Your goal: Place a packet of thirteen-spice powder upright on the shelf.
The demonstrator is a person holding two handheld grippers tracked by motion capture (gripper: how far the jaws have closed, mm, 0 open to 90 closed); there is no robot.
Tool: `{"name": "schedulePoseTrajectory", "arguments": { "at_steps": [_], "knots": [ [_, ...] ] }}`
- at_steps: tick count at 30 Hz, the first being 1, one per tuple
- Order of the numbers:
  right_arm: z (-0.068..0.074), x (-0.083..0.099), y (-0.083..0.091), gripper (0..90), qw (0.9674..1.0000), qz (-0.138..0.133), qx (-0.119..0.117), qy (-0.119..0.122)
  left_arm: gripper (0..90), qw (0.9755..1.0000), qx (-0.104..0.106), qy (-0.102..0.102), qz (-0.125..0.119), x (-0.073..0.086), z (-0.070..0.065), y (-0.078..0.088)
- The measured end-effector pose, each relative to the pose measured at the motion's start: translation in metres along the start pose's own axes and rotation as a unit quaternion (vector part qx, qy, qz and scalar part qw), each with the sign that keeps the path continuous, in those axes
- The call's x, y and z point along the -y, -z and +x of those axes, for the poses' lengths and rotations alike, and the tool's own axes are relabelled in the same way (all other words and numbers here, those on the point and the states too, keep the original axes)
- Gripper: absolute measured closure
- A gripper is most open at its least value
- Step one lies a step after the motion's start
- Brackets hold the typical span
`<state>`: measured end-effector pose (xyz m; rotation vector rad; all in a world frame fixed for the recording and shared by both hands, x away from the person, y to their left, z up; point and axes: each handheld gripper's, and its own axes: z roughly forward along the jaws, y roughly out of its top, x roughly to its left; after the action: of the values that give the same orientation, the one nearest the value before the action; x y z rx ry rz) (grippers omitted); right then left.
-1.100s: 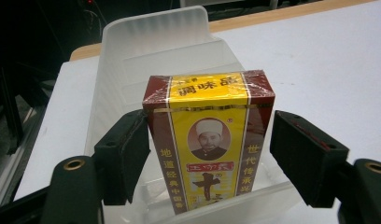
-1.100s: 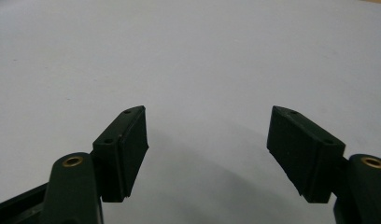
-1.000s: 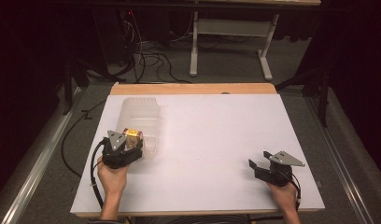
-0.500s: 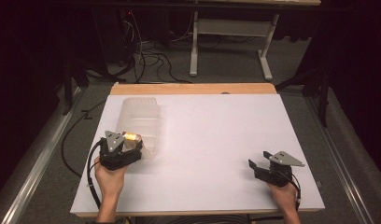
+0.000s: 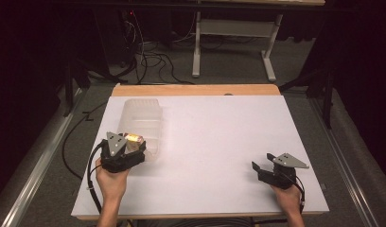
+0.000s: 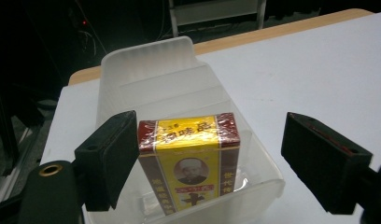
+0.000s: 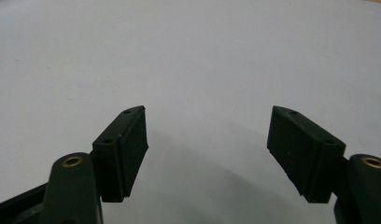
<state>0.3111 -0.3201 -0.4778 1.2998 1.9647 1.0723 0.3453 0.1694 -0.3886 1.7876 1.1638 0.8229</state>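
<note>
At the nine o'clock side of the white tabletop (image 5: 219, 142) lies a long frosted plastic bin (image 6: 179, 93), translucent, with rounded corners, a curved back wall and faint ribs or partitions across its inside. Upright in its near end stands a small box (image 6: 191, 161), glossy and film-wrapped, yellow with dark red bands, printed characters and a small round portrait on its face. The left tool (image 6: 226, 154) is spread wide: its two black, matte, blocky jaws stand on either side of the box, the left one just beside the box's edge, the right one well apart from it and beyond the bin's side wall. Whether the left jaw touches the box cannot be told. From above, the left tool (image 5: 122, 151) covers the near end of the bin, and the box shows as a bright yellow glint beside its grey three-cornered plate.

Toward five o'clock, the right tool (image 7: 207, 149) is also spread, its wedge-shaped black jaws over bare white surface, nothing between them. A hand (image 5: 285, 201) grips it from the table's near edge.

Beyond the tabletop's wooden far edge at twelve o'clock, a pale metal frame (image 5: 233, 42) and loose cables (image 5: 148, 61) lie on a dark floor; the surroundings are too dim to make out. The box's bottom is cut off by the left gripper view's lower edge.
</note>
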Motion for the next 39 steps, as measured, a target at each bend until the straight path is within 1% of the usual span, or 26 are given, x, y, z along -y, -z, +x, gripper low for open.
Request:
{"name": "schedulePoseTrajectory", "arguments": {
  "at_steps": [4, 8, 9, 10, 11, 12, 14, 19, 20, 21, 22, 25, 27, 29, 30, 35, 36, 39],
  "knots": [
    [0.0, 0.0, 0.0, 29.0, 1.0, 0.0, 0.001, 0.001, 19.8, 1.0, 0.003, -0.003, -0.008, -0.003, -0.004, 0.002],
    [0.0, 0.0, 0.0, 29.0, 1.0, 0.0, 0.0, 0.001, 19.8, 0.9997, 0.014, -0.013, -0.016, -0.008, -0.012, 0.004],
    [0.0, 0.0, 0.0, 29.1, 1.0, 0.0, 0.0, 0.001, 19.9, 0.9997, 0.014, -0.013, -0.016, -0.008, -0.012, 0.004],
    [0.0, 0.0, 0.0, 29.1, 1.0, 0.0, 0.001, 0.001, 19.9, 0.9995, 0.02, -0.017, -0.017, -0.009, -0.016, 0.004],
    [0.0, 0.0, 0.0, 29.1, 1.0, 0.0, 0.001, 0.001, 20.1, 0.9995, 0.02, -0.017, -0.017, -0.009, -0.016, 0.004],
    [0.0, 0.0, 0.0, 29.0, 1.0, 0.0, 0.001, 0.001, 20.1, 0.9994, 0.019, -0.028, -0.012, -0.01, -0.02, 0.002],
    [0.0, 0.0, 0.0, 29.0, 1.0, 0.0, 0.0, 0.0, 20.3, 0.9992, 0.022, -0.033, -0.01, -0.011, -0.022, 0.001],
    [0.0, 0.0, 0.0, 29.1, 1.0, 0.001, 0.0, 0.001, 20.4, 0.999, 0.028, -0.032, -0.012, -0.011, -0.025, 0.0],
    [0.0, 0.0, 0.0, 29.1, 1.0, 0.001, 0.0, 0.0, 20.4, 0.9989, 0.033, -0.032, -0.011, -0.011, -0.027, -0.001],
    [0.0, 0.0, 0.0, 29.1, 1.0, 0.001, 0.0, 0.0, 20.4, 0.9989, 0.033, -0.032, -0.011, -0.011, -0.027, -0.001],
    [0.0, 0.0, 0.0, 29.1, 1.0, 0.001, 0.0, 0.001, 20.4, 0.9987, 0.039, -0.032, -0.009, -0.011, -0.028, -0.002],
    [0.0, 0.0, 0.0, 29.1, 1.0, 0.001, 0.001, 0.001, 20.5, 0.9985, 0.043, -0.033, -0.007, -0.011, -0.03, -0.003],
    [0.0, 0.0, 0.0, 29.1, 1.0, 0.001, 0.001, 0.0, 20.5, 0.998, 0.051, -0.036, -0.004, -0.012, -0.034, -0.005],
    [0.0, 0.0, 0.0, 29.1, 1.0, 0.001, 0.001, 0.0, 20.5, 0.9978, 0.054, -0.038, -0.004, -0.012, -0.036, -0.005],
    [0.0, 0.0, 0.0, 29.1, 1.0, 0.001, 0.001, 0.001, 20.6, 0.9974, 0.059, -0.04, -0.002, -0.012, -0.039, -0.007],
    [0.0, 0.0, 0.0, 29.1, 1.0, 0.0, 0.001, 0.0, 20.6, 0.9966, 0.068, -0.046, 0.002, -0.012, -0.045, -0.01],
    [0.0, 0.0, 0.0, 29.1, 1.0, 0.0, 0.001, 0.0, 20.7, 0.9962, 0.073, -0.048, 0.004, -0.011, -0.048, -0.012],
    [0.0, 0.0, 0.0, 29.1, 1.0, 0.0, 0.001, 0.0, 20.8, 0.9958, 0.078, -0.049, 0.005, -0.011, -0.05, -0.013]
  ]
}}
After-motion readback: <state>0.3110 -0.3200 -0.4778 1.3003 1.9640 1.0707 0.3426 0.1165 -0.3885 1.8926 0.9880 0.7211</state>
